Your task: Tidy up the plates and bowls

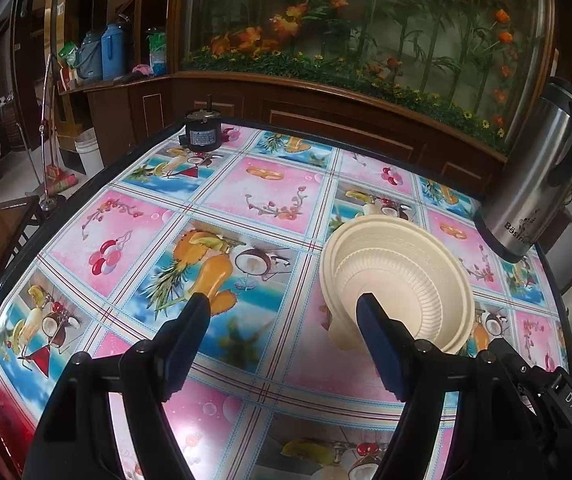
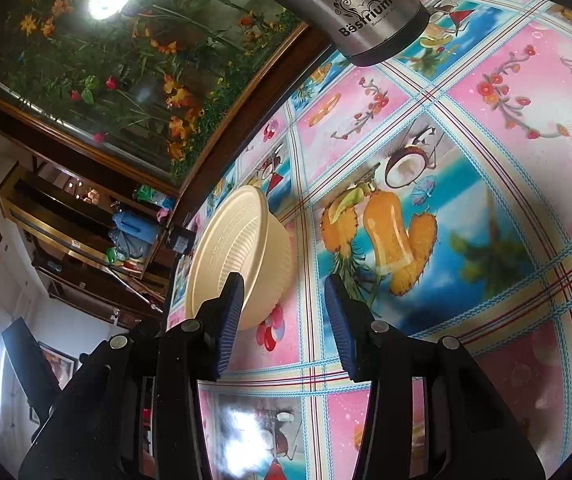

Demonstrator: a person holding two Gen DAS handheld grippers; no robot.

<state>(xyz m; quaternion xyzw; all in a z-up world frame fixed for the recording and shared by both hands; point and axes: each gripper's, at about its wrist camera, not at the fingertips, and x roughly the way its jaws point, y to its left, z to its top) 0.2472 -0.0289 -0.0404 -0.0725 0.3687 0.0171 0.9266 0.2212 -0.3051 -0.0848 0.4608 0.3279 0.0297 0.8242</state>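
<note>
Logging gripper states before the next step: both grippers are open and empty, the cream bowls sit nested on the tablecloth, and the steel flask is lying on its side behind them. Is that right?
One detail is off: the steel flask stands upright on its base, as the left wrist view shows. The rest holds: the left gripper and right gripper are open and empty, and the cream bowls sit nested on the tablecloth.

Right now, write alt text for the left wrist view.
The open left tool hovers over a fruit-print tablecloth, its right finger in front of a stack of cream bowls. A steel thermos stands far right, and a small black motor sits at the far edge.
</note>
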